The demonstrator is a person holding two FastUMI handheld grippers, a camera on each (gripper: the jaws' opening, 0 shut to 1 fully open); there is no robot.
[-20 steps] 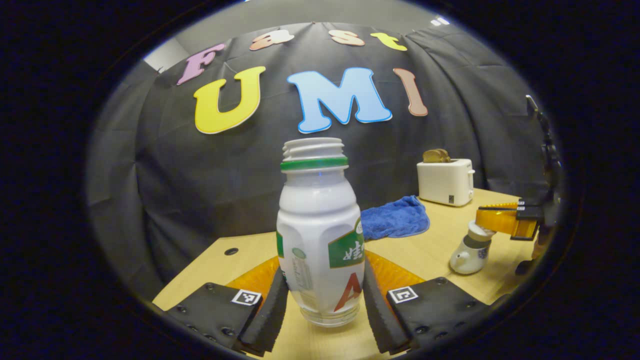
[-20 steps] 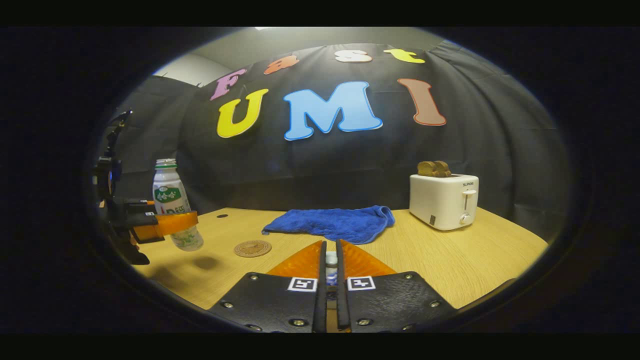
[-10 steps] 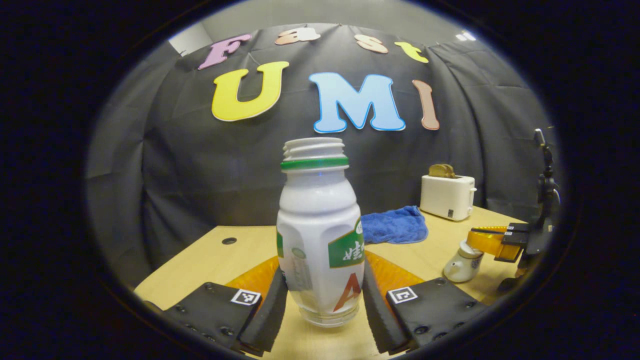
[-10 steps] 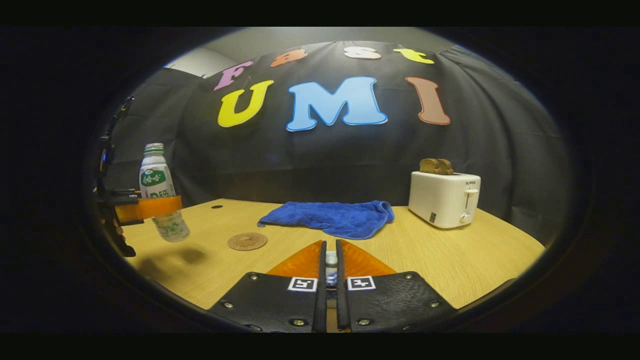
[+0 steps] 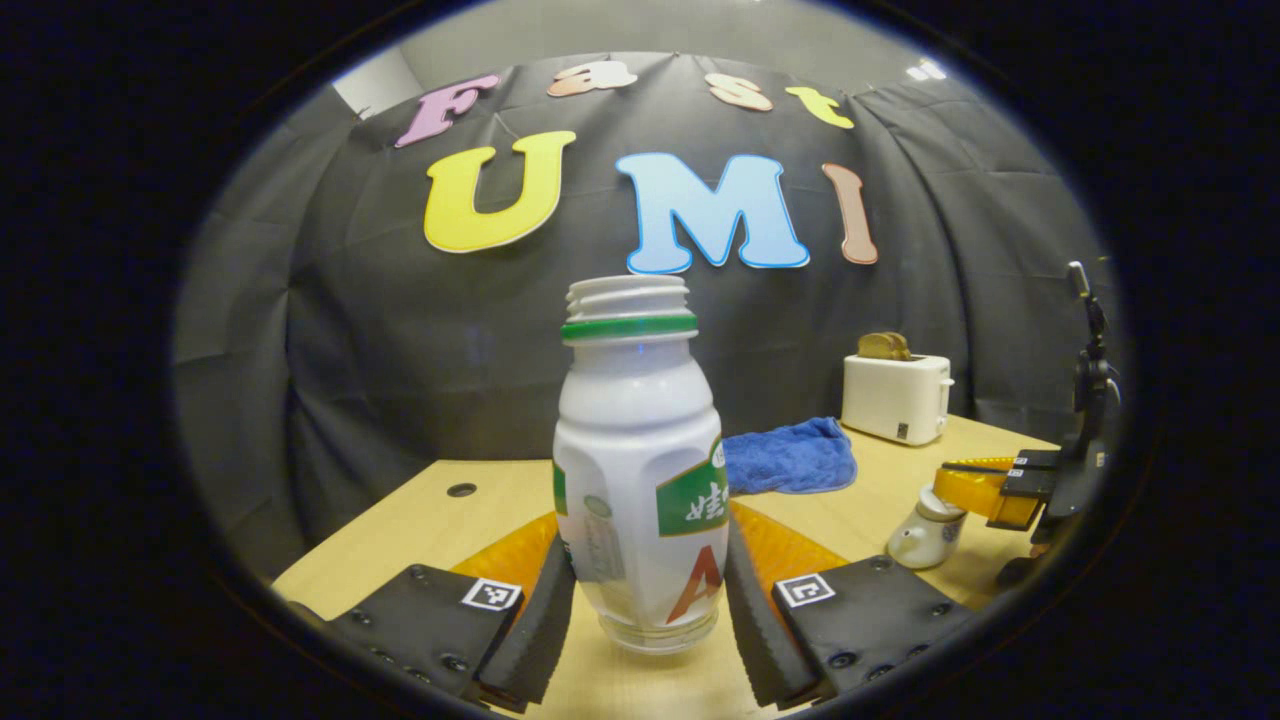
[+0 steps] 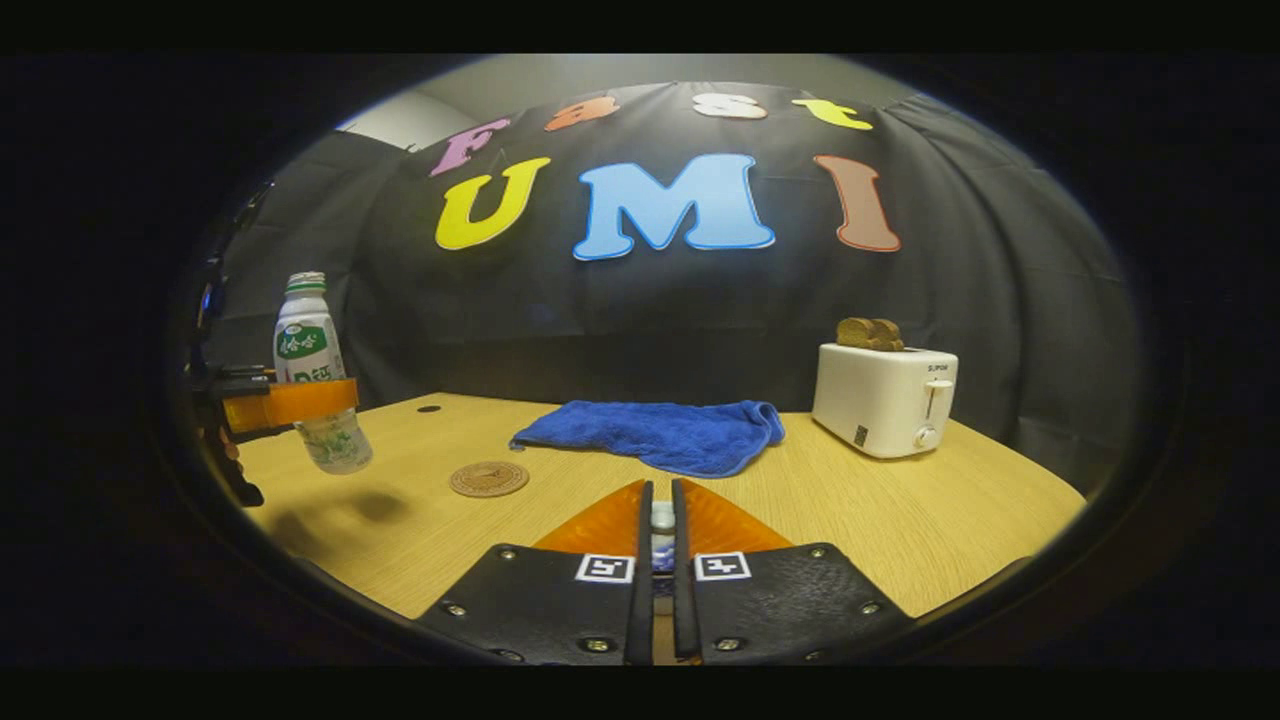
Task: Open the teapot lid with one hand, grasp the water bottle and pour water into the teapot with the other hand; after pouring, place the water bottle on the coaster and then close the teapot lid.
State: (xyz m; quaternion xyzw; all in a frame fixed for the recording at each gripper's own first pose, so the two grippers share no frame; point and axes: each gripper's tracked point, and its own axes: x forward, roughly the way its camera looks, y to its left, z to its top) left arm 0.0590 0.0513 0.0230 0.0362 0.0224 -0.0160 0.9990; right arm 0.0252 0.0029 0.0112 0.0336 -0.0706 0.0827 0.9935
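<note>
Big wooden table point(image 6: 900, 540) with a blue towel point(image 6: 655, 435) and toaster point(image 6: 883, 398) at the back. The left gripper point(image 5: 648, 600) clamps the uncapped water bottle point(image 5: 637, 470), held upright above the table. The right gripper point(image 6: 661, 520) pinches the teapot point(image 5: 925, 528)'s lid knob point(image 6: 662, 517). The coaster point(image 6: 488, 478) lies bare near the towel.

Left tool point(image 5: 648, 600) clamping upright water bottle point(image 5: 640, 470), teapot point(image 5: 925, 530) far right

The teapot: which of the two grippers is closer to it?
Right. The right gripper sits directly atop the teapot, closed on its lid knob. The left gripper is well off to the side, holding the water bottle.
</note>
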